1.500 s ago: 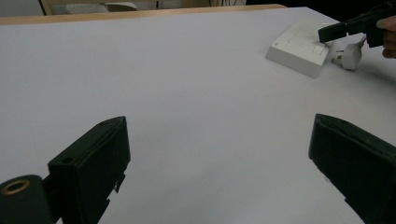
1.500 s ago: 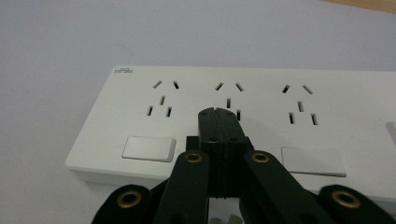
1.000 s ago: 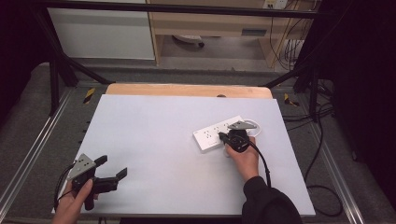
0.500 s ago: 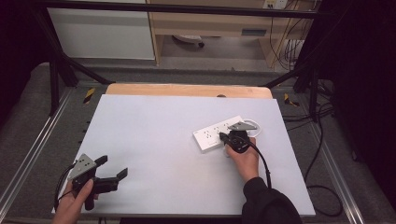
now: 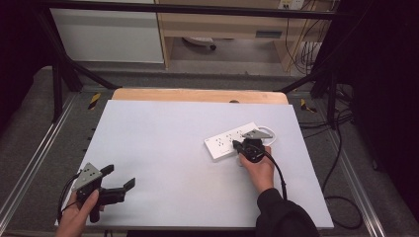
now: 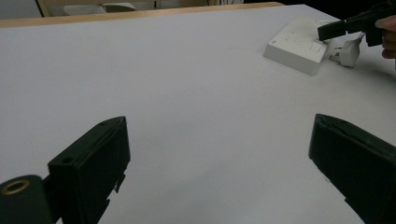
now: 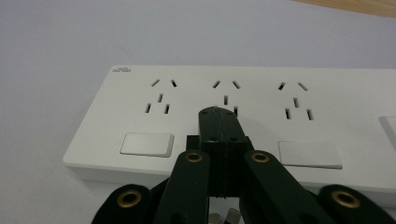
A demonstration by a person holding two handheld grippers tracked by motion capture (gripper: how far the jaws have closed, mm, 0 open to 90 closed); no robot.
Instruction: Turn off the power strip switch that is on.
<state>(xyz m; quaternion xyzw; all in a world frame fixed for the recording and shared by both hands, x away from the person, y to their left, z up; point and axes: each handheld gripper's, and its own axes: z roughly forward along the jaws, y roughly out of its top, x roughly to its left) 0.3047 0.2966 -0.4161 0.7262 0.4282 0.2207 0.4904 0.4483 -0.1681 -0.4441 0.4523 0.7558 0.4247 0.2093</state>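
A white power strip lies on the right half of the white table. My right gripper is shut with nothing between its jaws. In the right gripper view its joined tips sit over the middle of the power strip, between two rocker switches; whether they touch it I cannot tell. My left gripper is held near the front left corner, jaws wide open and empty. The left gripper view has the strip far off, with a white plug beside it.
A wooden strip edges the table's far side. Metal frame rails run along both sides. Black cables lie on the floor at the right. A cabinet and shelf stand beyond the table.
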